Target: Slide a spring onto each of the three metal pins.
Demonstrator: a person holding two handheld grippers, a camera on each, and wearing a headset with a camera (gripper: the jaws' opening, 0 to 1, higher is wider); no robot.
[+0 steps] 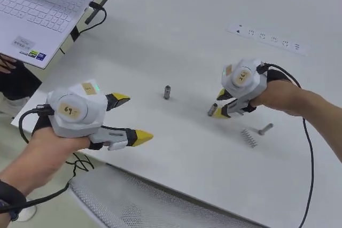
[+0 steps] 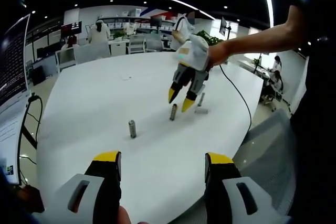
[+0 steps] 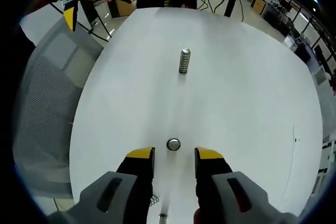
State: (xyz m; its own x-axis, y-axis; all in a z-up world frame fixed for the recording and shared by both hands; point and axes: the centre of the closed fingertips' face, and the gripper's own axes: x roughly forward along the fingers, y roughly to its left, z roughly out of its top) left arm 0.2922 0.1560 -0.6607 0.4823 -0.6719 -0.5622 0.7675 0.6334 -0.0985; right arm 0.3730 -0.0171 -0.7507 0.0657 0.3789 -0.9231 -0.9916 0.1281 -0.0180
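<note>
Near the table's middle, a metal pin with a spring on it (image 1: 167,92) (image 2: 132,128) (image 3: 184,61) stands upright. A second upright pin (image 1: 212,110) (image 2: 174,112) (image 3: 173,144) stands just beyond the tips of my right gripper (image 1: 221,105) (image 3: 174,156), which is open, with its jaws apart and not touching the pin. To that gripper's right lie a loose spring (image 1: 249,138) and a bare pin (image 1: 265,128) on its side. My left gripper (image 1: 131,118) (image 2: 164,160) hovers wide open and empty near the table's front edge.
An open white laptop (image 1: 37,4) with a black cable sits at the table's far left. A socket strip (image 1: 267,38) is set into the table at the back right. A mesh chair back (image 1: 133,201) stands below the front edge.
</note>
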